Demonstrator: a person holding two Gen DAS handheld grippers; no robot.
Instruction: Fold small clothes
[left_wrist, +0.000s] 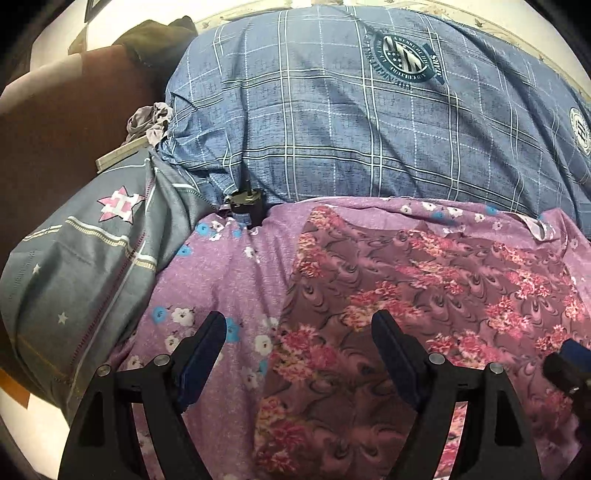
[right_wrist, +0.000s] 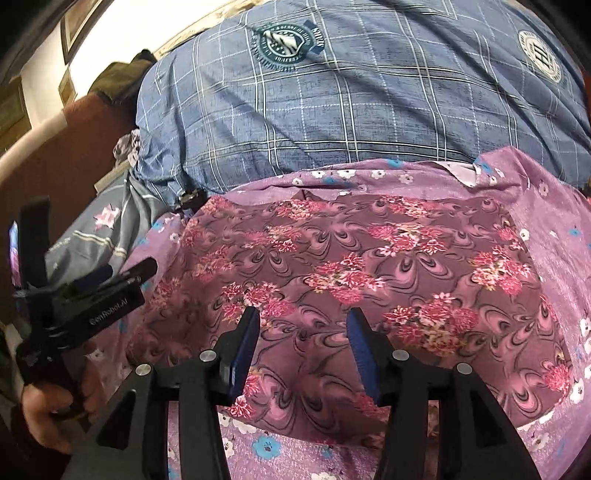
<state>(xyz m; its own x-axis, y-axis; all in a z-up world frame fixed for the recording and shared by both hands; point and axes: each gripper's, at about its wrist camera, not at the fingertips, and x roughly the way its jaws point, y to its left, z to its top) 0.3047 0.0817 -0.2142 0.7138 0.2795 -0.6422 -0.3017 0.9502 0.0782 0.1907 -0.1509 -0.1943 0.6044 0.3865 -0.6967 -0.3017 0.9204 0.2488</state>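
Right wrist view showed the maroon floral-print cloth garment (right_wrist: 351, 273) lying flat on the lilac flowered bedsheet (right_wrist: 546, 206), thin, limp and light, best pinched at a corner of its near hem. Right gripper (right_wrist: 303, 325) and left gripper (left_wrist: 299, 325) both hovered empty, jaws apart. Blue checked pillow (right_wrist: 332, 110) crowded the far edge; bare sheet lay rightward.

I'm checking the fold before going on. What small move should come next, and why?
Probably bring the right gripper down onto the near edge of the floral garment and close. Both it and the left gripper are open and empty, and the garment lies flat on the purple sheet.
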